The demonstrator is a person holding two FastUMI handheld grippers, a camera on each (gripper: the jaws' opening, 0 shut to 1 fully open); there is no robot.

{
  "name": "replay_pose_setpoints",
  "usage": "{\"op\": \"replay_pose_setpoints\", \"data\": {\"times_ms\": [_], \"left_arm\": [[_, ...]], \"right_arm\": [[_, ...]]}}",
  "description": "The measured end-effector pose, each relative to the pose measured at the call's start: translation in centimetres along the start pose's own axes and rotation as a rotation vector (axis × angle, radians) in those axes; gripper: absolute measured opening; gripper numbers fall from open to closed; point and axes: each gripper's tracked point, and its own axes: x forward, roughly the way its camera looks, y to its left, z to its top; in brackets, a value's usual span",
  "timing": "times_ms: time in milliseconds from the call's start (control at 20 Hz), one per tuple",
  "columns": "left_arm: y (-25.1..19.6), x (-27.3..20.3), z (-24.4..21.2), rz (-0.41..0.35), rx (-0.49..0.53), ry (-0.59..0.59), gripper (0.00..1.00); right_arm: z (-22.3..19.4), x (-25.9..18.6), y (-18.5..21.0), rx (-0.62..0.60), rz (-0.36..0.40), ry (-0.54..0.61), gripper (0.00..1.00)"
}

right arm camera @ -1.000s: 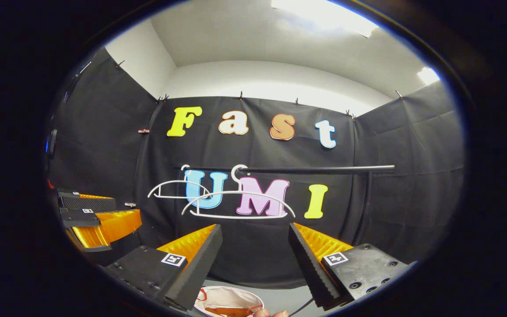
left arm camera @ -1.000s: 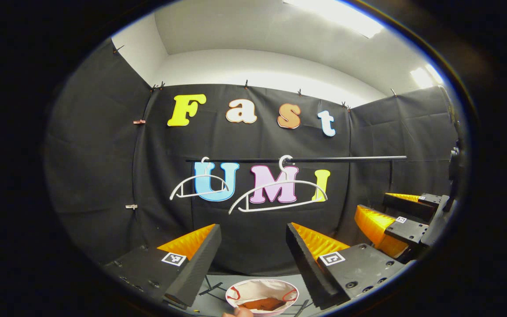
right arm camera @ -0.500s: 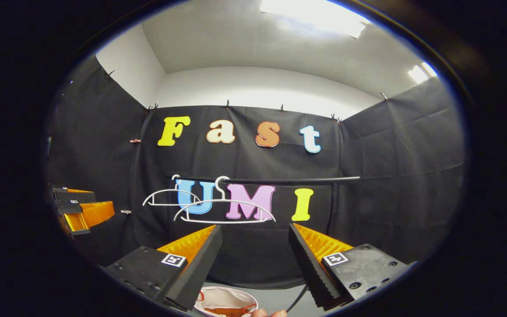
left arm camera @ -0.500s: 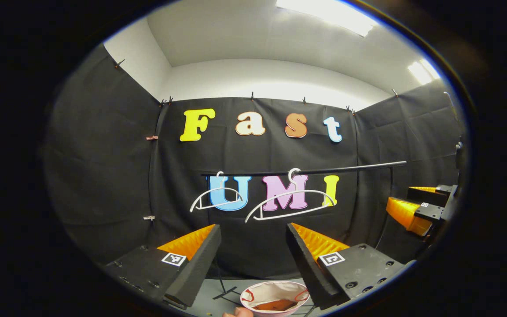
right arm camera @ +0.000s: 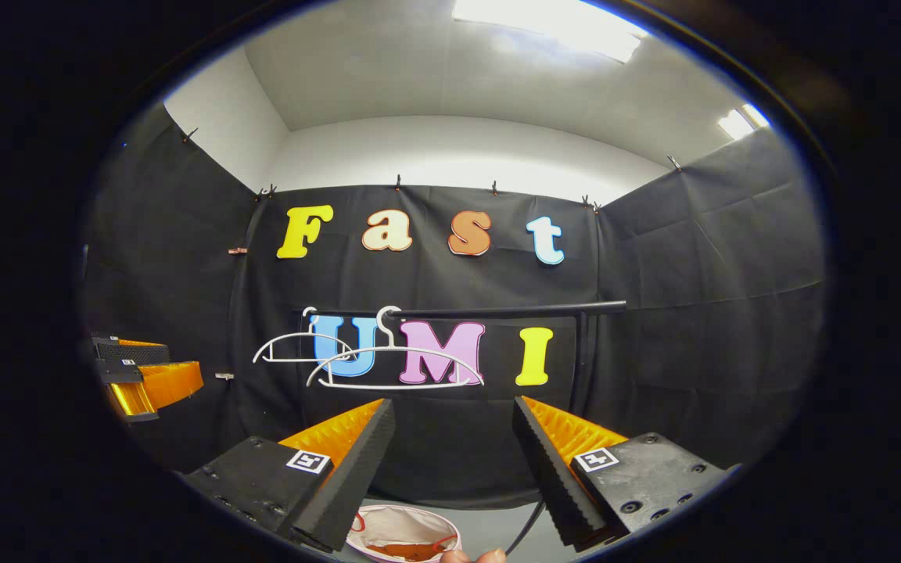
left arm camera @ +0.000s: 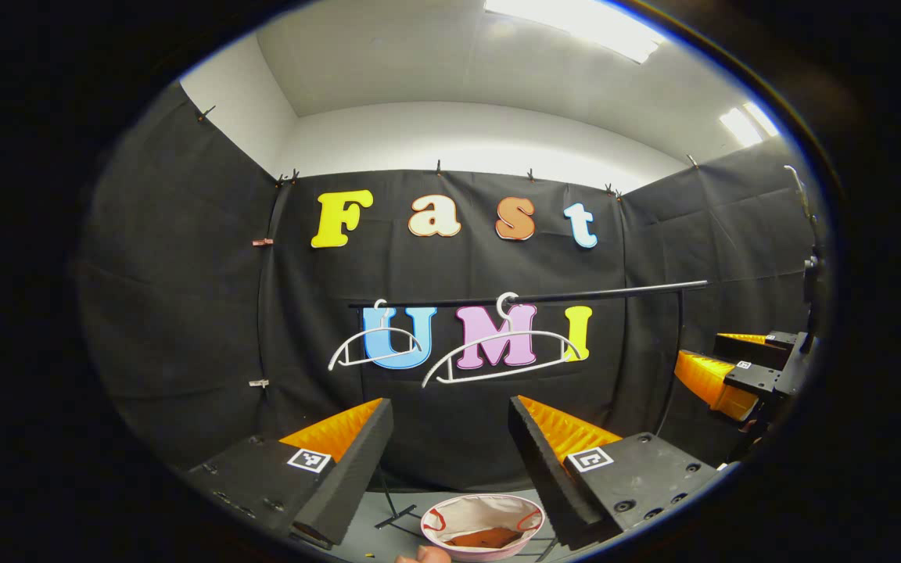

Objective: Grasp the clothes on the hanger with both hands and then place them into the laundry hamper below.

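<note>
- The left claw (left arm camera: 449, 434) stands spread wide with nothing between its fingers.
- The right claw (right arm camera: 452, 438) is likewise spread and holds nothing.
- Low between each claw's fingers sits the laundry hamper (left arm camera: 483, 522) (right arm camera: 403, 533), a brown garment (left arm camera: 486, 538) lying inside.
- Farther off, above both claws, two bare white hangers (left arm camera: 501, 356) (right arm camera: 396, 367) hang from a black rail (left arm camera: 529, 297) (right arm camera: 497, 311).

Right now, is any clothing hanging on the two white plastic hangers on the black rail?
No: both white plastic hangers hang bare on the black rail, while brown cloth lies in the round white hamper below.
</note>
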Motion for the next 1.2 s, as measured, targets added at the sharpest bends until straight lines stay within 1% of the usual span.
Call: {"op": "replay_pose_setpoints", "data": {"times_ms": [50,450,850,1000,1200], "left_arm": [[-0.1,0.0,0.1,-0.001,0.001,0.0,0.94],[-0.2,0.0,0.6,-0.005,-0.001,-0.006,0.94],[0.3,0.0,0.5,-0.008,-0.01,-0.003,0.94],[0.5,-0.1,0.0,-0.001,-0.002,0.01,0.94],[0.7,-0.3,-0.4,-0.001,-0.019,0.026,0.94]], "right_arm": [[0.0,0.2,0.1,-0.002,0.003,-0.003,0.97],[0.3,0.5,0.7,-0.012,0.015,-0.013,0.97],[-0.2,0.4,1.2,-0.007,0.001,-0.009,0.97],[-0.1,0.5,1.3,-0.003,-0.001,-0.017,0.98],[0.6,0.9,1.4,0.015,0.005,-0.044,0.97]]}}
